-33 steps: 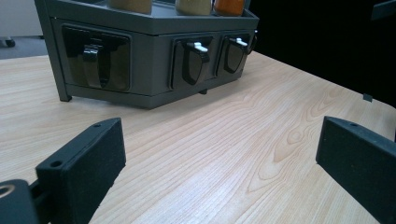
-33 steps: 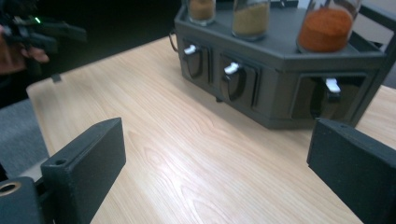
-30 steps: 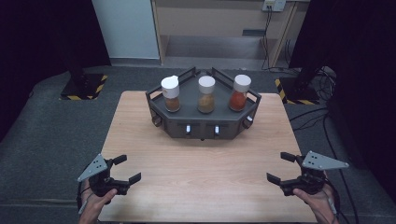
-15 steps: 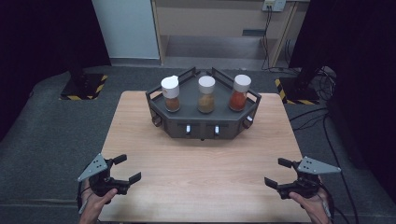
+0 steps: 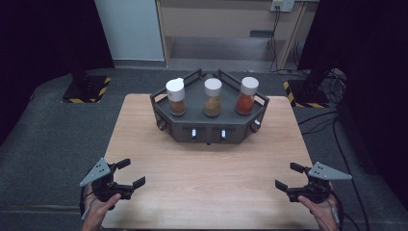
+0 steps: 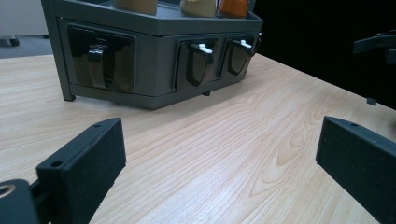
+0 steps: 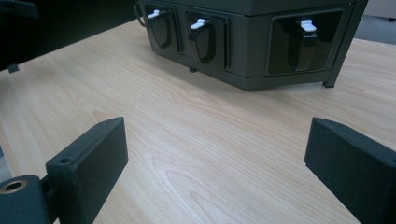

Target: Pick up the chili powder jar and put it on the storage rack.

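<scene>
Both grippers — left gripper [image 5: 126,173], right gripper [image 5: 290,175] — hover over the table [image 5: 207,168], jaws wide, empty.

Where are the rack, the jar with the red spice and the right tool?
rack [image 5: 208,131]: high view, on its dark front wall.
jar with the red spice [image 5: 246,102]: high view, on its red-filled body.
right tool [image 5: 289,176]: high view, midway between its open fingertips.

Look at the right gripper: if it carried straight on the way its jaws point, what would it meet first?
Probably the dark rack holding the spice jars: the right gripper aims over bare table at the rack's front, though depth is hard to judge.
</scene>
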A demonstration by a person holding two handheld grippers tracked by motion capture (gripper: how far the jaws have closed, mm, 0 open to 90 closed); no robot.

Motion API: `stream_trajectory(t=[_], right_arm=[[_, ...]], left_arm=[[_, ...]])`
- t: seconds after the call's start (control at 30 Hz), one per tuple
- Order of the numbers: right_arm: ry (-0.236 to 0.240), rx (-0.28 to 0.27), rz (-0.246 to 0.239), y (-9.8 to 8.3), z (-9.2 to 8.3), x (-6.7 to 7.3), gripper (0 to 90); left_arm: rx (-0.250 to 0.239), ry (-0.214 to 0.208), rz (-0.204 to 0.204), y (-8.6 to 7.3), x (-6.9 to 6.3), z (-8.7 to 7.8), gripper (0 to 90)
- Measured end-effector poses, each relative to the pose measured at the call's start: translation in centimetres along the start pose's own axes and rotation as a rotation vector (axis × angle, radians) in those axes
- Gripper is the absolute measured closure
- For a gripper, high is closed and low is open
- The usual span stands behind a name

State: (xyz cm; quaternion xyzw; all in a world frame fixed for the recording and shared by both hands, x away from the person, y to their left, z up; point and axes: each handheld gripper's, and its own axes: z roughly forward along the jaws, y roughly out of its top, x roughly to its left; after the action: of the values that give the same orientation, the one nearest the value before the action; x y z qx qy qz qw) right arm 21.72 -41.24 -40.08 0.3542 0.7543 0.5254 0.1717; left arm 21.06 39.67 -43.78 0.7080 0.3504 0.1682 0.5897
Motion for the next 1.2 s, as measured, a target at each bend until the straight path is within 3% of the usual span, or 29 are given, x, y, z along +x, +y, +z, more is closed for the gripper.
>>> stream_trajectory(t=[0.43,1.2], right_arm=[[-0.026,-0.024,0.014,-0.39,-0.56,0.21,5.7],[-0.004,-0.028,0.024,-0.65,0.32,-0.17,5.7]], left_arm=[[-0.011,-0.022,0.031,0.06,-0.16,-0.18,0.4],[-0.029,-0.03,0.041,-0.08,-0.13,-0.03,0.5]])
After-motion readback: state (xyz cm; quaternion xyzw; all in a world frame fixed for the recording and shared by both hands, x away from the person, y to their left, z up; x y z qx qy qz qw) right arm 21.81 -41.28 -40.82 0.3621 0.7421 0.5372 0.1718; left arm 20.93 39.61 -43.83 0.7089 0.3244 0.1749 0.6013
